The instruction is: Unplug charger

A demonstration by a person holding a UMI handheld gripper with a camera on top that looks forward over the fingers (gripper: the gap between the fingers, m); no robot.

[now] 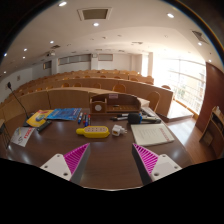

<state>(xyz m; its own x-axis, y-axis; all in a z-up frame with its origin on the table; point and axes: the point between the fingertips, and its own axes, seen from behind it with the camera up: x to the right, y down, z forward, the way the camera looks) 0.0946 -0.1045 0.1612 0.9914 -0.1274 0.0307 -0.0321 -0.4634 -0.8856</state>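
A yellow power strip (93,131) lies on the brown wooden table (110,165), ahead of my fingers. A small white charger (118,129) sits at its right end; whether it is plugged in I cannot tell. My gripper (110,160) is open and empty, its magenta pads (72,158) spread wide. It is held back from the strip, with bare table between the fingers. The strip lies beyond the left finger, the charger beyond the gap.
A wooden box (113,103) stands behind the strip. A white notebook (152,134) lies to the right, a dark object (135,118) behind the charger. A blue item (62,114), a yellow item (38,119) and papers (22,136) lie on the left. Rows of wooden desks fill the room beyond.
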